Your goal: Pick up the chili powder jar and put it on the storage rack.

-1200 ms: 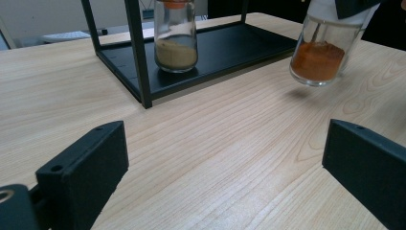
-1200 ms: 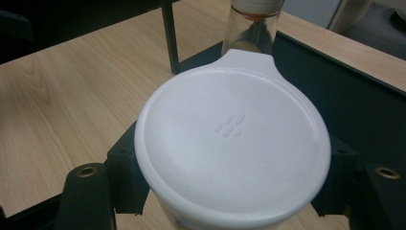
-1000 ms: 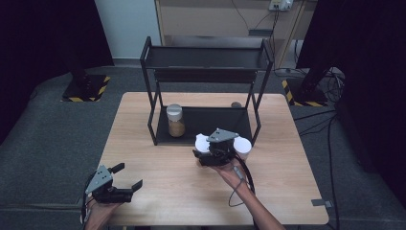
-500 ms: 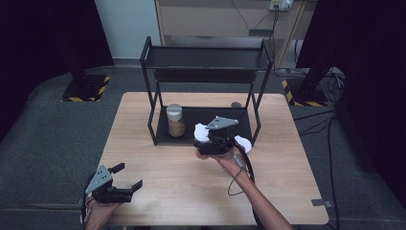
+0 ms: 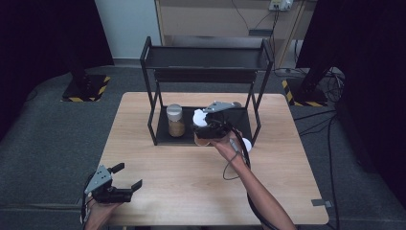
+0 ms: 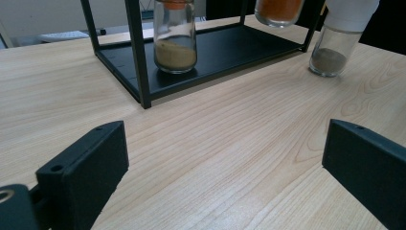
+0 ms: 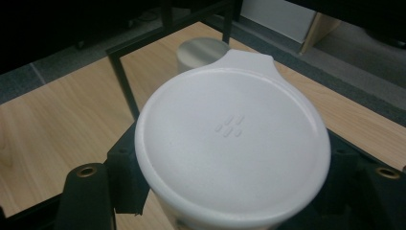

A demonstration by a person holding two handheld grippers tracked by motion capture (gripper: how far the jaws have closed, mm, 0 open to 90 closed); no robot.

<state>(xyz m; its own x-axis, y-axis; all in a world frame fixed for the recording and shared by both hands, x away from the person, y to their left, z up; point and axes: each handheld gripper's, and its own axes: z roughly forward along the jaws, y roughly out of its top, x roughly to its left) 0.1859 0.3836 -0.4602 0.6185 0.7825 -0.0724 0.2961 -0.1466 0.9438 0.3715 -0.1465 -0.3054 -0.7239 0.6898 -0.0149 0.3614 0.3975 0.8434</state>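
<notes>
The right tongs (image 5: 203, 128) are clenched on a white-capped jar (image 7: 233, 153) of orange powder, gripping it just under the cap so the body hangs free below. They carry it at the front edge of the rack (image 5: 152, 103), off the desk (image 5: 158, 191) and above the rack's bottom shelf — a height that looks chosen to clear the front rail on the way in. Just beyond the tongs, on that shelf, stands a steel-lidded jar (image 5: 175, 120) of tan powder; the held jar seems bound for the free spot beside it. Behind the right tongs, near the wrist, a 3rd jar (image 6: 335, 43) with dark powder waits on the desk, outside the rack.

The left tongs (image 5: 125, 176) rest low at the near edge of the desk, well apart from everything — jaws spread wide and holding nothing, parked where they won't get in the way.
</notes>
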